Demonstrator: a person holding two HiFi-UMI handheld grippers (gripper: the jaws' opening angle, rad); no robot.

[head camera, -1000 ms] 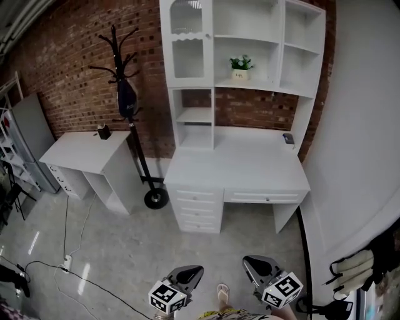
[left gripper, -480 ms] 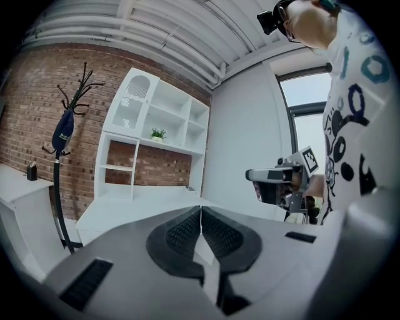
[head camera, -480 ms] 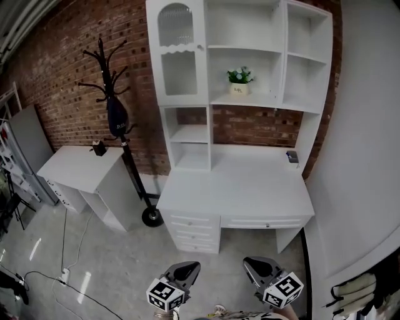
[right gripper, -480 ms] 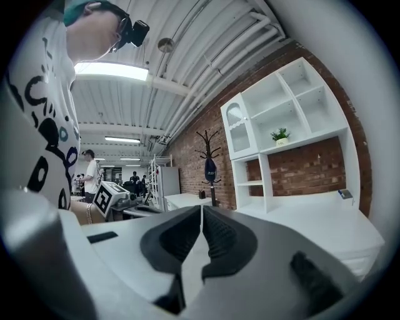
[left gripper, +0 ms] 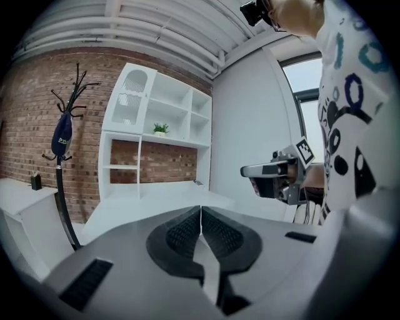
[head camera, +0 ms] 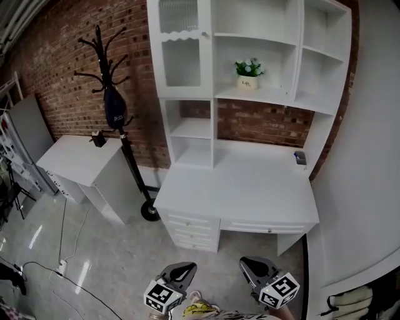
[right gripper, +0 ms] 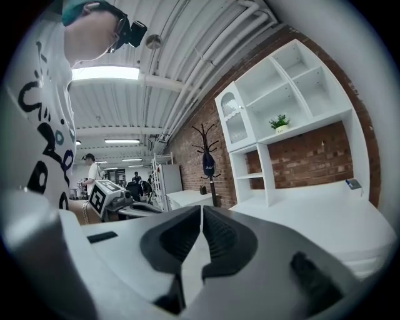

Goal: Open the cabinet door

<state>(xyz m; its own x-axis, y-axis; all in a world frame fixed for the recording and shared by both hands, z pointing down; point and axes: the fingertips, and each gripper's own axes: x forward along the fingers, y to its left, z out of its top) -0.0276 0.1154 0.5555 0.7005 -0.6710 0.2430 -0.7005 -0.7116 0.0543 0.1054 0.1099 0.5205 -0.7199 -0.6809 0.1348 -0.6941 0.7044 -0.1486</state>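
Standing closed at the upper left of the white desk hutch (head camera: 250, 19), the cabinet door (head camera: 181, 53) has ribbed glass; both grippers hang low in the head view, well apart from it. The left gripper (left gripper: 200, 211) and right gripper (right gripper: 201, 209) each have jaws pressed together on nothing. The plant pot (head camera: 247, 82) bears print (too small to read). Only the right gripper view shows people (right gripper: 94, 167) far down the room.

We note a rough red brick wall (head camera: 62, 69), a smooth white painted desk (head camera: 250, 187), ribbed translucent panes in the cabinet door (head camera: 181, 50), a matt black coat stand (head camera: 129, 156), and a glossy, reflective grey floor (head camera: 106, 244).
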